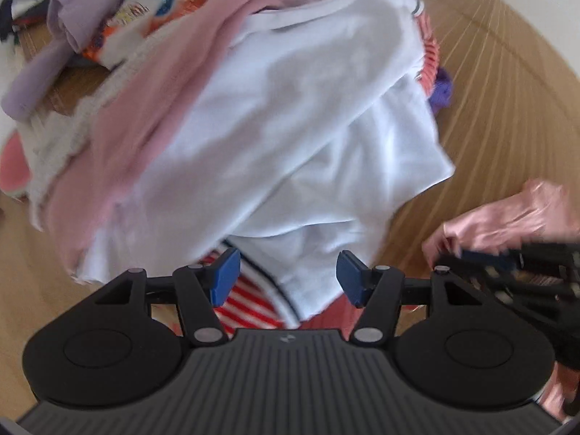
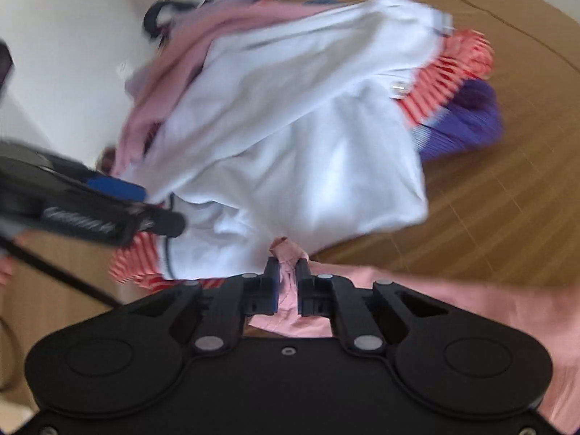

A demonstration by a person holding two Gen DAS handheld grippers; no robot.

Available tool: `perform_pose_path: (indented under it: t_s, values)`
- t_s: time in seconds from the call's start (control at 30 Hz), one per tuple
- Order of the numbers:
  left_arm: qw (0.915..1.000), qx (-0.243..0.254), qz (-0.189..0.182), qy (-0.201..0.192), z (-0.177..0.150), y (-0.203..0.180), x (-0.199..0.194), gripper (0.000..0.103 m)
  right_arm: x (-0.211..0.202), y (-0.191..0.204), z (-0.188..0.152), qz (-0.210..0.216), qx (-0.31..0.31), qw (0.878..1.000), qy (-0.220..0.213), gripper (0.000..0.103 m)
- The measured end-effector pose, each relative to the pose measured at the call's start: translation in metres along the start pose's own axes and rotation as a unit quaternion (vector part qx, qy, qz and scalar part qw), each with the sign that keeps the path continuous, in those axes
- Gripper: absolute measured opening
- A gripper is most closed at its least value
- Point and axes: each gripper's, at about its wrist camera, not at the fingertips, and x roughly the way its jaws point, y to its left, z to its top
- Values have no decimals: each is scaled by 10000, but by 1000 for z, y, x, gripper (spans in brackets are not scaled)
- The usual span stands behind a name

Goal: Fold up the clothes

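A heap of clothes lies on a wooden table (image 1: 500, 116). On top is a white garment (image 1: 290, 127), also in the right wrist view (image 2: 290, 137). A dusty pink garment (image 1: 152, 116) lies beside it, and a red-and-white striped one (image 1: 250, 301) under it. My left gripper (image 1: 288, 279) is open and empty, just above the striped cloth and the white hem. My right gripper (image 2: 288, 282) is shut on a light pink garment (image 2: 471, 308), which trails off to the right. It also shows at the right of the left wrist view (image 1: 507, 214).
A purple garment (image 2: 467, 119) and more red-striped cloth (image 2: 453, 69) lie at the heap's right side. A lilac garment (image 1: 54, 54) and a printed white one (image 1: 152, 11) lie at the far left. A white wall (image 2: 72, 36) stands behind. Bare table (image 2: 500, 199) shows to the right.
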Motion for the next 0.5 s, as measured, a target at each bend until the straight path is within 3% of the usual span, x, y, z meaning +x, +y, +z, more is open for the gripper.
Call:
perform_pose_path:
  t_s: [0.1, 0.23, 0.37, 0.5]
  values:
    - [9997, -71, -155, 191, -1, -11, 5, 65, -32, -23, -28, 69, 1152, 9929, -276, 10]
    - [9988, 255, -235, 342, -7, -38, 9, 65, -61, -48, -79, -705, 2030, 9764, -202, 10]
    - [9974, 406, -355, 483, -14, -65, 12, 65, -71, -66, -119, -1018, 2290, 9677, 285, 11]
    - [9943, 562, -574, 703, -26, -92, 15, 65, -92, -65, -136, -1566, 2024, 9663, 278, 27]
